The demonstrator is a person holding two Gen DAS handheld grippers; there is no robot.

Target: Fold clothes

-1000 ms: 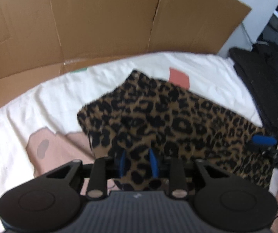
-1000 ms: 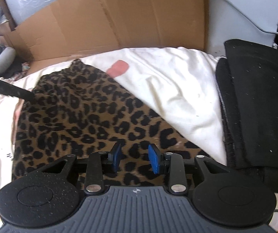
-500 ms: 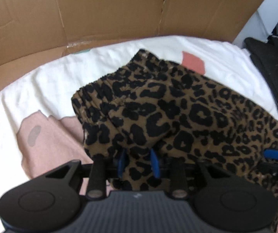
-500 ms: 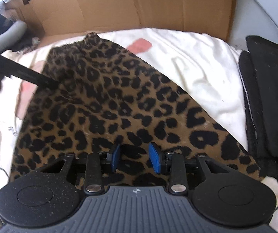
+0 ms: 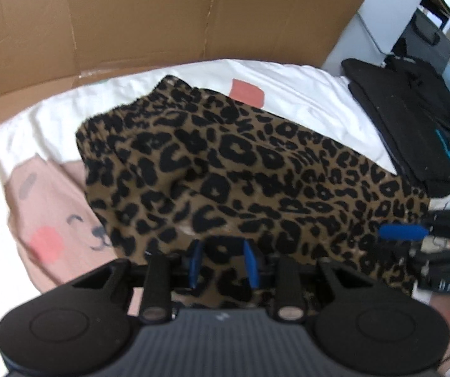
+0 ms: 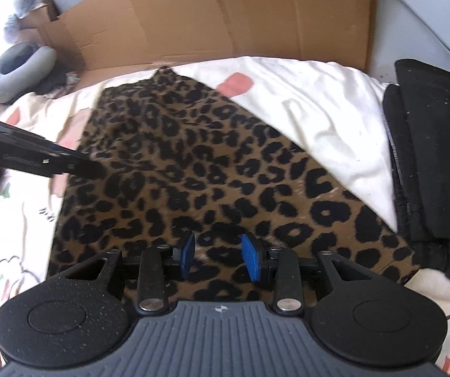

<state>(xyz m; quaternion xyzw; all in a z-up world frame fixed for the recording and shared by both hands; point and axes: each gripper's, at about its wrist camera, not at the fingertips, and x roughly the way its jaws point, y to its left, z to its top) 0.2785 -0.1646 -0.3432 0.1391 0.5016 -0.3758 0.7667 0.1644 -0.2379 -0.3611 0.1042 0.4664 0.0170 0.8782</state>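
Leopard-print garment (image 5: pixel 243 172) lies spread on a white bed sheet with cartoon prints (image 5: pixel 303 91), and its near edge passes between the blue fingers of both grippers. The left gripper (image 5: pixel 224 262) and the right gripper (image 6: pixel 219 257) each have cloth in the gap between the fingers, but I cannot tell if the pads really press it. Brown cardboard (image 6: pixel 225 22) stands behind the bed, and folded black clothes (image 6: pixel 429 144) lie just beside the garment on the right.

garment (image 5: pixel 240 169) on bedsheet (image 5: pixel 303 94), cardboard (image 5: pixel 162 19) behind, bag (image 6: pixel 438 144) to its right
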